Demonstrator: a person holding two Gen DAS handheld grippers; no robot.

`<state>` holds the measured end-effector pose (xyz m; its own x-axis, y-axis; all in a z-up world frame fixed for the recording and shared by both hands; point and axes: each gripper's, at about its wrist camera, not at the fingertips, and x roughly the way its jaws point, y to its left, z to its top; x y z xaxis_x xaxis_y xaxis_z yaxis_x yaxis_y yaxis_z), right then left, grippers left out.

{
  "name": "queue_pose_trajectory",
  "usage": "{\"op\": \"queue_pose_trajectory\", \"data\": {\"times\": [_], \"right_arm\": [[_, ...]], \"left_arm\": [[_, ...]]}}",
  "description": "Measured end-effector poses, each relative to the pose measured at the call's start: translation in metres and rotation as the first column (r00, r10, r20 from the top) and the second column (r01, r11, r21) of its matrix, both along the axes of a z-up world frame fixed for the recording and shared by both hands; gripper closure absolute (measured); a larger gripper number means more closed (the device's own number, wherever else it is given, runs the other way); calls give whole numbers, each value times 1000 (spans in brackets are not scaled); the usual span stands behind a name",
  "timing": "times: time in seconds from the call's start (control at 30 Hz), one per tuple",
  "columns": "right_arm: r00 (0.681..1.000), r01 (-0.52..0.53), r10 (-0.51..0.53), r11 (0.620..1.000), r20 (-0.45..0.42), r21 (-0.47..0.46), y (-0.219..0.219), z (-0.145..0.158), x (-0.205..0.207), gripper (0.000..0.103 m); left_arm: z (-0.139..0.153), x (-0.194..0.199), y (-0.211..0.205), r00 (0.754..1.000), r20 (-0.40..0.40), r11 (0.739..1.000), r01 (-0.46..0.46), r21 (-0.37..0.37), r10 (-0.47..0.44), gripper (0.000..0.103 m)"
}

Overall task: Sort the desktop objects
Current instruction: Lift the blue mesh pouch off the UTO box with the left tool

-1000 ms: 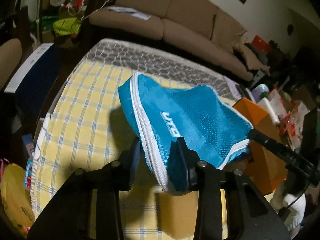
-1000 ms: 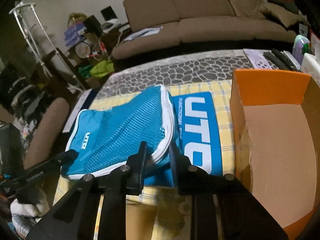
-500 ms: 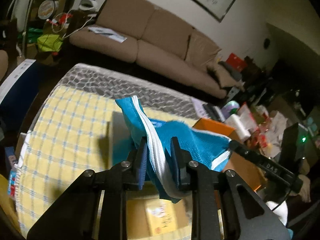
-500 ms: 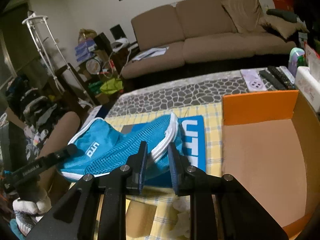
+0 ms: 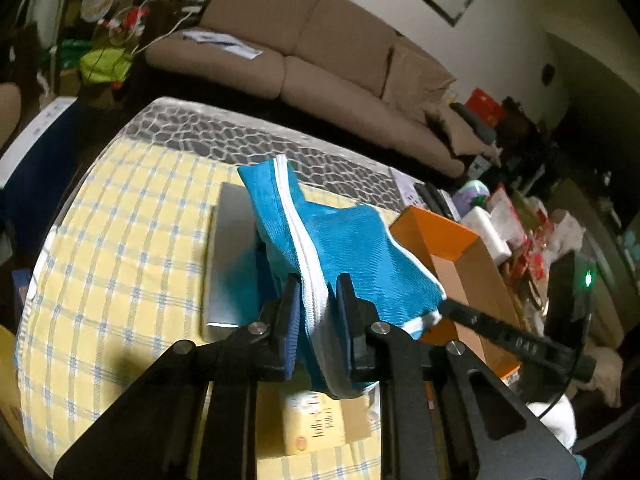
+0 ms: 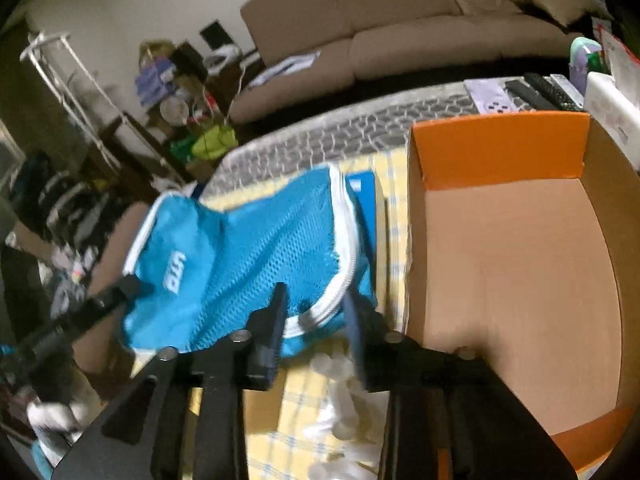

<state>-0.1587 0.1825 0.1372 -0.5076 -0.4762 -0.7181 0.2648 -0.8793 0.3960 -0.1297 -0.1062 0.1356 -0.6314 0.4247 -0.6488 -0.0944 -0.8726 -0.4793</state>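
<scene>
Above the table (image 5: 120, 240), we hold the blue mesh pouch (image 5: 344, 248) clamped in both grippers' jaws, left gripper (image 5: 318, 300) and right gripper (image 6: 314, 312), beside the orange box (image 6: 500, 152).

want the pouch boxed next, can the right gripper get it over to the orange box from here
Probably yes: the right gripper holds the blue mesh pouch lifted off the cloth, the orange box sits open just beside it, though the left gripper also grips it.
</scene>
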Motion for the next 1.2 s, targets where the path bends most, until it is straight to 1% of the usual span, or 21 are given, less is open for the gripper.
{"op": "queue_pose_trajectory", "data": {"times": [0.1, 0.17, 0.27, 0.33, 0.37, 0.4, 0.47, 0.53, 0.57, 0.6, 0.67, 0.73, 0.77, 0.8, 0.83, 0.9, 0.93, 0.97, 1.0, 1.2], "right_arm": [[1000, -12, 13, 999, -13, 48, -7, -2, 2, 59], [1000, -9, 10, 998, -20, 69, -11, -3, 1, 48], [1000, 0, 3, 995, -23, 105, -16, -6, -1, 46], [1000, -1, 3, 993, -22, 118, -21, -8, -3, 45], [1000, -1, 3, 993, -18, 120, -23, -10, -3, 44], [1000, 2, 0, 992, -13, 123, -26, -12, -3, 44], [1000, 6, -5, 991, -4, 132, -31, -16, -5, 44], [1000, 13, -14, 989, 4, 146, -34, -19, -7, 44], [1000, 14, -15, 989, 10, 146, -36, -21, -9, 44], [1000, 14, -16, 989, 17, 145, -37, -23, -10, 44], [999, 15, -19, 988, 30, 153, -41, -27, -12, 44], [999, 10, -16, 986, 35, 165, -46, -29, -13, 44], [999, 8, -13, 985, 32, 171, -47, -30, -13, 50], [1000, 4, -9, 985, 30, 173, -48, -31, -13, 55], [1000, 3, -9, 984, 28, 180, -50, -31, -12, 58], [1000, 2, -6, 981, 18, 196, -51, -30, -12, 62], [1000, 3, -5, 980, 12, 199, -52, -29, -10, 66], [1000, 4, -4, 980, 2, 197, -51, -28, -9, 70], [1000, 4, -2, 982, -10, 189, -49, -26, -8, 72], [996, 6, 3, 994, -84, 108, -38, -1, 0, 76]], "left_arm": [[-8, -3, -19, 999, 25, 999, -40, 21, 39, 87], [-15, -7, -29, 997, 54, 998, -57, 16, 56, 87], [-30, -14, -39, 992, 111, 998, -65, 16, 63, 85], [-41, -19, -41, 987, 148, 997, -71, 15, 68, 71], [-45, -19, -42, 985, 158, 997, -75, 18, 71, 53], [-49, -20, -42, 983, 169, 997, -77, 21, 72, 43], [-55, -22, -41, 981, 181, 997, -77, 23, 71, 40], [-59, -23, -37, 980, 192, 998, -59, 24, 53, 34], [-60, -24, -34, 980, 195, 998, -54, 17, 50, 30], [-62, -24, -32, 979, 199, 999, -49, 3, 48, 29], [-68, -25, -27, 977, 212, 999, -33, -22, 37, 30], [-71, -25, -21, 976, 219, 999, -12, -37, 19, 39], [-72, -24, -20, 976, 218, 999, -2, -43, 11, 51], [-72, -25, -19, 976, 219, 999, 9, -51, 2, 61], [-71, -23, -17, 977, 213, 998, 9, -69, 6, 63], [-65, -21, -17, 982, 188, 997, 11, -82, 5, 75], [-60, -19, -17, 985, 171, 996, 4, -93, 12, 76], [-55, -17, -19, 988, 151, 996, 1, -93, 13, 79], [-50, -14, -20, 992, 128, 997, 1, -83, 10, 82], [-8, 3, -16, 1000, -6, 999, 28, -20, -28, 85]]}}
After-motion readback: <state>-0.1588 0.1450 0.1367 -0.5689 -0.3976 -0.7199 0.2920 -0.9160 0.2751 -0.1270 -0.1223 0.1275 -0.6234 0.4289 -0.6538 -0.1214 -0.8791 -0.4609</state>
